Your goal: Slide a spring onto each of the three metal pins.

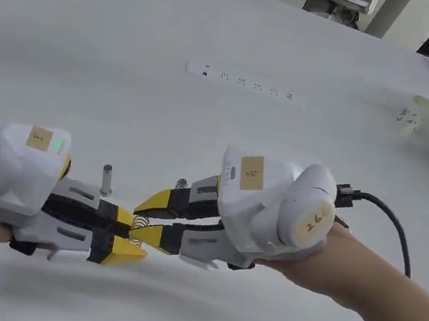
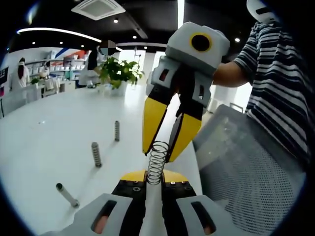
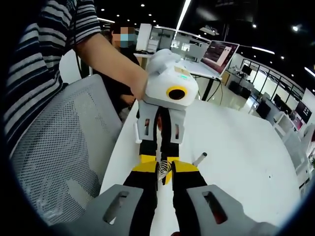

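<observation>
White surface (image 1: 133,55) spans head view; left tongs (image 1: 127,236) and right tongs (image 1: 142,221) meet tip to tip at lower centre; left tongs closed tight on base of spring (image 2: 157,162), held off surface; right tongs slightly parted astride its free end, we cannot tell if pinching; left of left gripper view: far pin (image 2: 116,131) and middle pin (image 2: 96,154) look coiled; near pin (image 2: 66,195) at lower left bare; we judge two done, one left.

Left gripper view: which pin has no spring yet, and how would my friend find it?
On the white table stand three pins in a line. The bare pin is the one closest to the camera, at the lower left. It is smooth, while the middle pin and the far pin wear coiled springs.
</observation>
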